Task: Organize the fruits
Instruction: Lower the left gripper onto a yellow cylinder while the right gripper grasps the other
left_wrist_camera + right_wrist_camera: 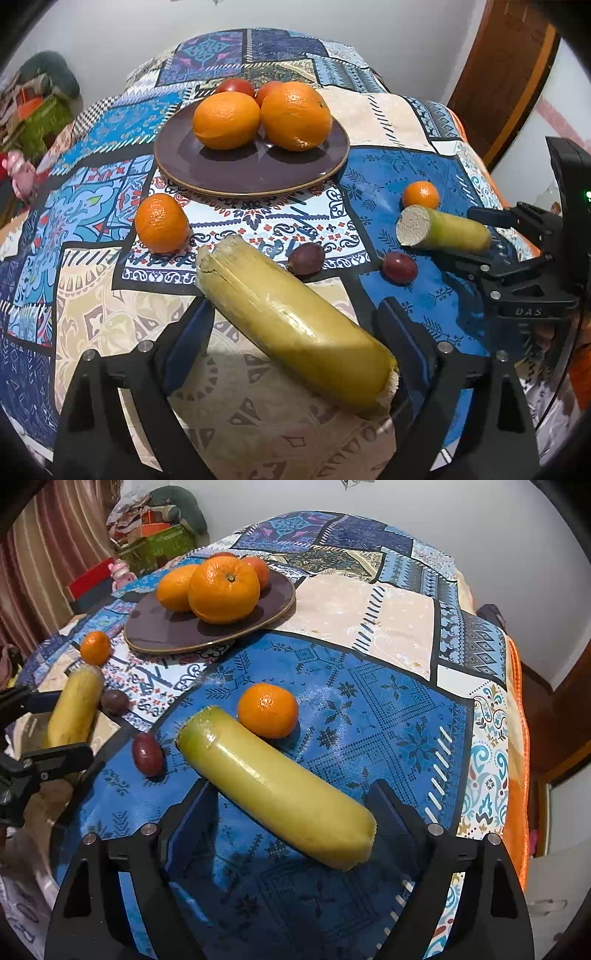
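Note:
A thick yellow stalk piece (291,317) lies slantwise on the tablecloth between the fingers of my left gripper (295,326), which stands open around it. A greenish-yellow stalk piece (277,790) lies the same way inside my open right gripper (291,812). A dark plate (229,173) farther back carries two big oranges (295,116) with red fruit behind them. Two small mandarins (161,222) (420,194) and two dark red grapes (306,258) (399,267) lie loose on the cloth between the plate and the stalk pieces.
The patchwork tablecloth (388,701) covers the table, which ends at an orange-trimmed edge (517,775) on the right. Boxes and clutter (155,535) stand beyond the far left corner. A white wall lies behind and a wooden door frame (509,92) to the right.

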Demonstrator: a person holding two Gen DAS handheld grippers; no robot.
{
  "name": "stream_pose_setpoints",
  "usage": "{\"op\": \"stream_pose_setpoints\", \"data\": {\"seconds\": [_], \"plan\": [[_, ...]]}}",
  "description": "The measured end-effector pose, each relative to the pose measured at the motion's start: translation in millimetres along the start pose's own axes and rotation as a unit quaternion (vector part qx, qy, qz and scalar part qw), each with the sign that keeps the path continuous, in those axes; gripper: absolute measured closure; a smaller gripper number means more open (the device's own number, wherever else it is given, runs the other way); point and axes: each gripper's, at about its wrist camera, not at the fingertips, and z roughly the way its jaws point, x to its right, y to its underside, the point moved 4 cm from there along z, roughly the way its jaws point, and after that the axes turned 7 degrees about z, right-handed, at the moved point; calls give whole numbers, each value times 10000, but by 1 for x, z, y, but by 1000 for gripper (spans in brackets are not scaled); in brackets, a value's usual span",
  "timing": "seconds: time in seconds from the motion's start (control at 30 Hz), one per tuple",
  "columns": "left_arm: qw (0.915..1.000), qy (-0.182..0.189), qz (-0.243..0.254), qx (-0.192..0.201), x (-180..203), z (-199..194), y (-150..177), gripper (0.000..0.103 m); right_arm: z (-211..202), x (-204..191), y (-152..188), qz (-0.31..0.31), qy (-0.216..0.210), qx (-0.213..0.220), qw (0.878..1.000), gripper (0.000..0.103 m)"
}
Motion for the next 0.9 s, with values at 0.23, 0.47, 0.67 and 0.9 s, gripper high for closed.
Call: {"op": "stream_pose_setpoints", "data": {"seconds": [0.23,0.47,0.67,0.9], "plan": [[9995,237,216,-11,-9,-9,6,11,-9,2,5,151,-112,-76,9998,33],[9994,323,148,-34,-25,-27,14,11,-18,-8,11,162,-408,-247,9987,55],[9991,402,-32,-124,-38,-38,19,11,-27,-27,14,46,-708,-201,9973,57],[9994,322,-64,-126,-25,-25,15,15,-17,-42,13,51,-957,-227,9951,68]]}}
